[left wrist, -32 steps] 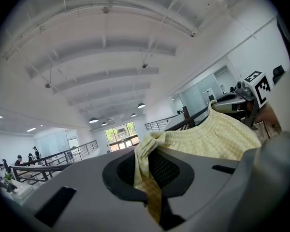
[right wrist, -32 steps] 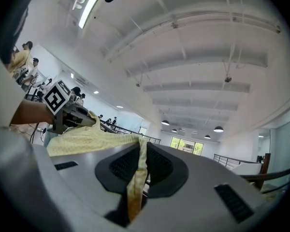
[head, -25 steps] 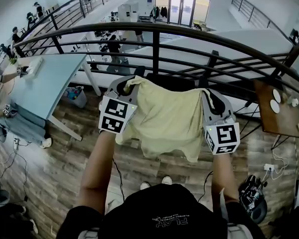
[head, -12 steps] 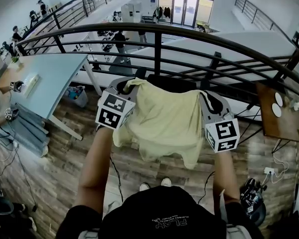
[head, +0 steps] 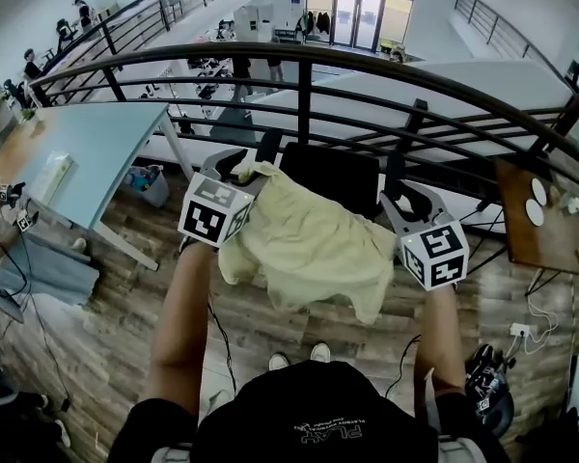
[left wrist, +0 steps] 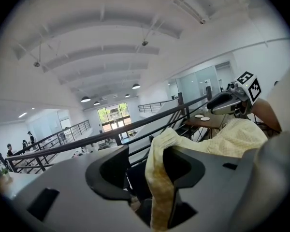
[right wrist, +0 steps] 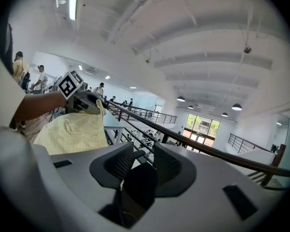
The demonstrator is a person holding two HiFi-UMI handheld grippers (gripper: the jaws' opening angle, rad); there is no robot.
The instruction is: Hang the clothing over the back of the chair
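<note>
Left gripper (head: 236, 165) and right gripper (head: 412, 201) jaws are opening.

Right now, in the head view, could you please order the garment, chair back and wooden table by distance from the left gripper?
1. garment: between the opening jaws of the left gripper.
2. chair back: just to its right.
3. wooden table: far right edge.

Left tongs (head: 239, 165) opening round cloth (head: 309, 244), right tongs (head: 412, 201) opening empty, both lower.
</note>
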